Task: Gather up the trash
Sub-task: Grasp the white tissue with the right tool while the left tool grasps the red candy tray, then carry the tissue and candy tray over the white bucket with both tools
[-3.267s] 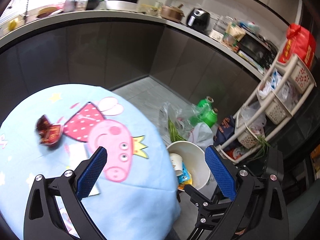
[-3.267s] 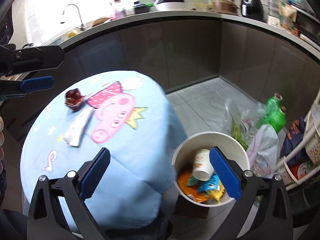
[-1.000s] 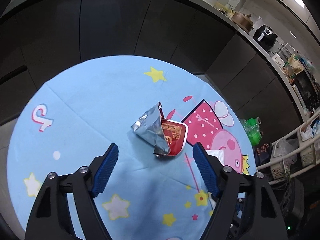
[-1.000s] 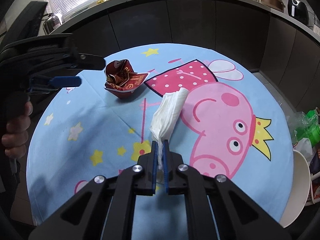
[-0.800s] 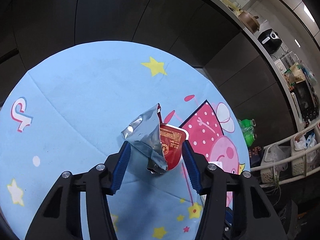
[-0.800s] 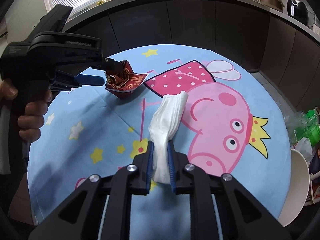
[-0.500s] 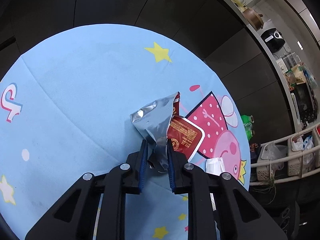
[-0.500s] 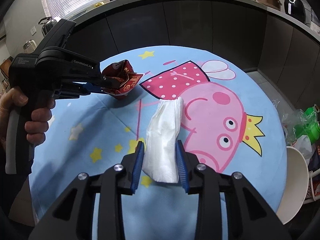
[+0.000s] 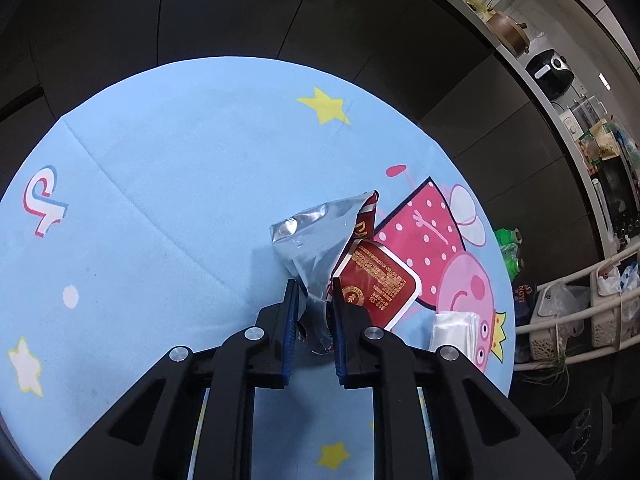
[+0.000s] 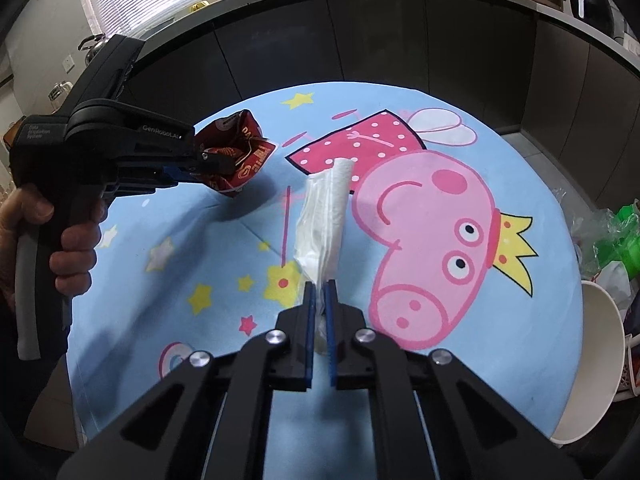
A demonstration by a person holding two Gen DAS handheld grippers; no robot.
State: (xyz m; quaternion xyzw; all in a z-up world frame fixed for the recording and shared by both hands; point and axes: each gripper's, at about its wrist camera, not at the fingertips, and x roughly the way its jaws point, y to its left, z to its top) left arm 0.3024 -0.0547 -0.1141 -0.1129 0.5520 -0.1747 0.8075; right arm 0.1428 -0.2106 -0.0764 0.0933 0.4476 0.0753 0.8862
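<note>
My left gripper (image 9: 313,300) is shut on a crumpled red and silver snack wrapper (image 9: 320,240) and holds it just above the blue cartoon tablecloth (image 9: 180,200). The right wrist view shows that gripper (image 10: 208,164) with the wrapper (image 10: 236,156) lifted, a shadow under it. My right gripper (image 10: 319,292) is shut on the near end of a folded white tissue (image 10: 324,208), which stretches away over the cloth. The tissue also shows in the left wrist view (image 9: 456,330). A white trash bin (image 10: 596,360) stands beside the table at the right.
The round table (image 10: 440,320) is ringed by dark cabinets (image 10: 400,40). Green bottles and plastic bags (image 10: 624,232) lie on the floor at the right. A white rack with baskets (image 9: 580,312) stands further right.
My left gripper closed on the wrapper and lifted it off the cloth. My right gripper opened briefly around the tissue, then shut on its near end again and raised it.
</note>
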